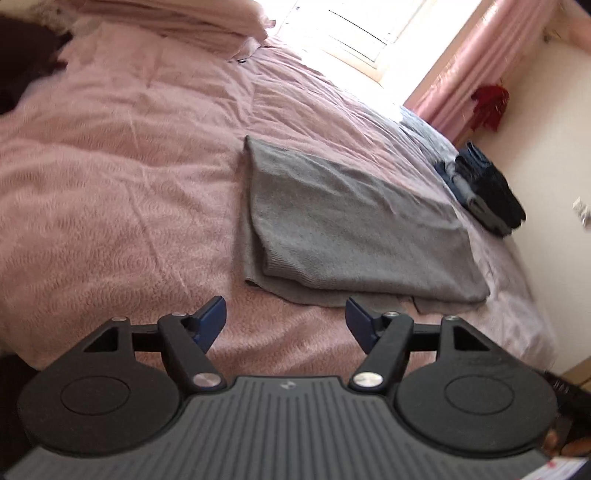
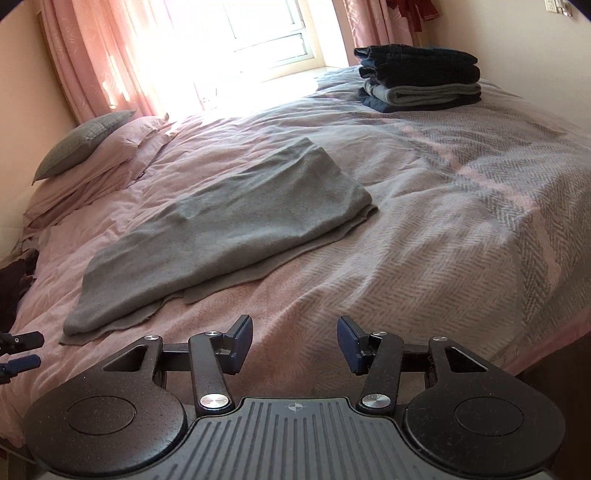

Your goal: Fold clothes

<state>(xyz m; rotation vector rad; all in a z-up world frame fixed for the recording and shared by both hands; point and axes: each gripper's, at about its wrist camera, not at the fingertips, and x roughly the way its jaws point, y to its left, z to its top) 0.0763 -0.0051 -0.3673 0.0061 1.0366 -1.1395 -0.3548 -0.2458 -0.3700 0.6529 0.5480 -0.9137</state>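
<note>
A grey knit garment [image 1: 354,229] [image 2: 229,229] lies folded lengthwise on the pink bedspread [image 1: 110,177] [image 2: 424,221], its lower layer sticking out along the near edge. My left gripper [image 1: 286,321] hovers open just short of the garment's near edge, holding nothing. My right gripper [image 2: 295,341] is open too, a little back from the garment's near right side, over the bedspread. The left gripper's fingertips [image 2: 22,350] poke in at the far left of the right wrist view.
A stack of folded dark and grey clothes [image 2: 421,79] [image 1: 480,188] sits at the bed's far corner by the wall. Pillows [image 2: 88,147] [image 1: 177,18] lie at the head. Pink curtains [image 2: 92,55] frame a bright window [image 2: 236,37]. A dark item [image 2: 14,284] lies at the left bed edge.
</note>
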